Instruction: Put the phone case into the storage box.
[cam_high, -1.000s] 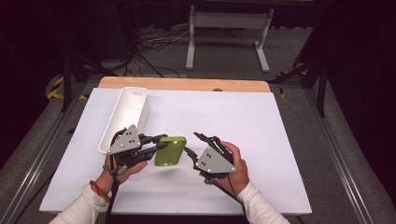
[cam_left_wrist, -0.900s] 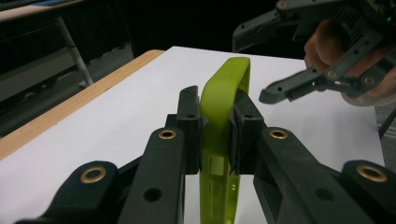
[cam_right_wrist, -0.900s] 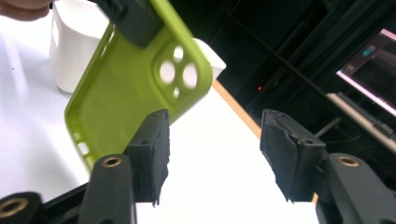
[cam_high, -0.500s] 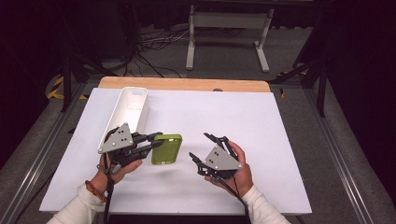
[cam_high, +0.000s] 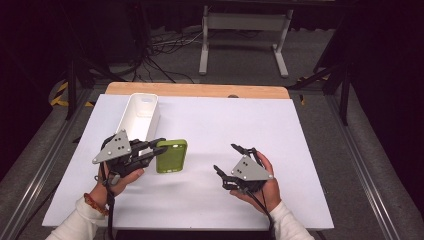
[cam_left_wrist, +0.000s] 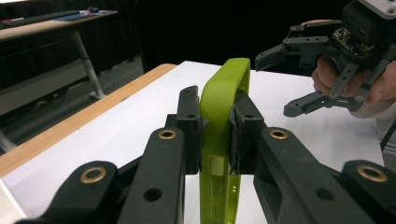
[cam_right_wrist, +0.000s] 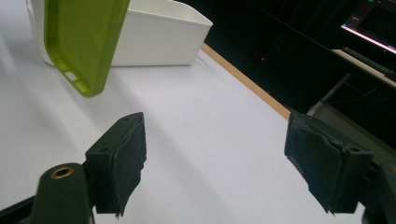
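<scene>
Your right gripper (cam_high: 231, 165) has just let go and backed off with jaws apart, so the phone case (cam_high: 171, 155) now hangs clamped in your left gripper (cam_high: 159, 149) alone, near the white bin (cam_high: 131, 120).

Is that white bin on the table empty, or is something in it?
Empty, as far as visible: the high view shows the white bin with a bare white inside.

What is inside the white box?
The white box sits on the table behind the left tongs, which pinch a green phone case. From above, the part of its inside that shows looks bare white. Its near end is hidden by those tongs.
</scene>
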